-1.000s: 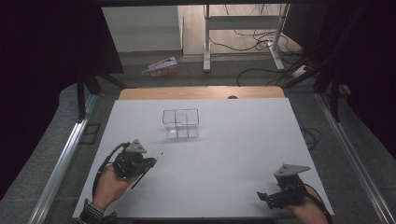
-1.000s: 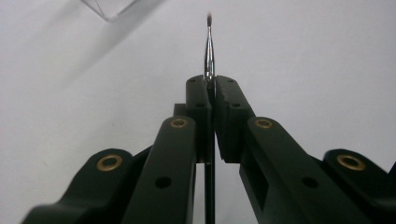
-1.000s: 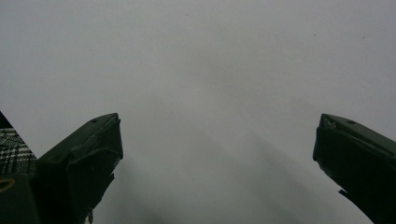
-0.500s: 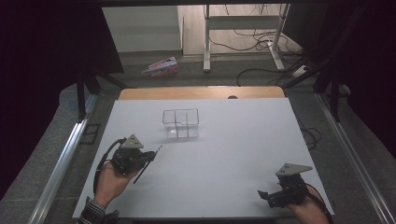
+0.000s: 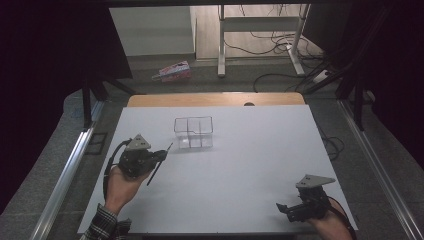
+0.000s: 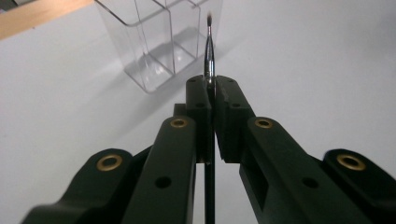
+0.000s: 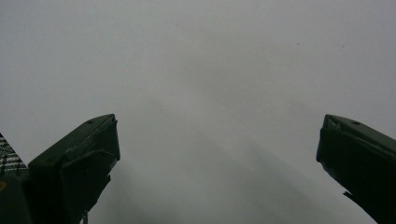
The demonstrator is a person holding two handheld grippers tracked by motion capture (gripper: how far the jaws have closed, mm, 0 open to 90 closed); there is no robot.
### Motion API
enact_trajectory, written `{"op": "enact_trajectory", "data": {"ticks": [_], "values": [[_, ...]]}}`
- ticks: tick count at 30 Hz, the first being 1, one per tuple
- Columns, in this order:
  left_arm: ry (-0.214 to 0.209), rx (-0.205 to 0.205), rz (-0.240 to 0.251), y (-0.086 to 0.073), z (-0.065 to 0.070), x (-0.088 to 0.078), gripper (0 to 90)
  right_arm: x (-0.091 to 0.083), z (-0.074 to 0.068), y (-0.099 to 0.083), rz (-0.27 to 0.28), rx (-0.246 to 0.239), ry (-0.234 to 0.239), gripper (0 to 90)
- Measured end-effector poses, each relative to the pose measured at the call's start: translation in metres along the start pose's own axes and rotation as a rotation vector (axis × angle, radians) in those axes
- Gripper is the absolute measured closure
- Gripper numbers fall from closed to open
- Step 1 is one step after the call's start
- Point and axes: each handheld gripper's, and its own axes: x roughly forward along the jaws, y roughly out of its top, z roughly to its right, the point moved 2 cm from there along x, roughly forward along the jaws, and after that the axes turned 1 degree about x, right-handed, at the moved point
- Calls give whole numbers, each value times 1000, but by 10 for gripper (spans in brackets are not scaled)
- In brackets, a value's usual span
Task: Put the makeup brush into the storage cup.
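The left hand-held gripper (image 5: 161, 156) sits over the left part of the white tabletop (image 5: 250, 165), its jaws pressed together on a thin paintbrush (image 5: 159, 164). In the left gripper view the brush's dark handle runs down between the two black pads (image 6: 201, 112), and its metal ferrule and small tuft (image 6: 208, 18) stick out past the jaw tips, pointing toward the clear organizer (image 6: 159, 42). From above, the brush slants across the gripper, with its handle end reaching down toward the person's left hand (image 5: 122, 182) and its tip just short of the organizer, not touching it. That clear organizer (image 5: 194, 132) stands upright near the middle of the tabletop, split into compartments; they look empty, though the clear walls make that hard to judge. Well apart, at the near right corner, the right hand-held gripper (image 5: 284, 209) rests low with its jaws spread wide, nothing between them in the right gripper view but bare white surface (image 7: 210, 93).
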Motion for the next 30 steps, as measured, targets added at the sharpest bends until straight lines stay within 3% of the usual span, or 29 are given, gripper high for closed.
{"op": "enact_trajectory", "data": {"ticks": [18,30], "values": [[35,-56,124,20,-16,2,855,-5,-2,4,51,-24,-9,0],[60,-68,170,33,-23,5,855,-4,-2,4,49,-35,-12,0]]}}
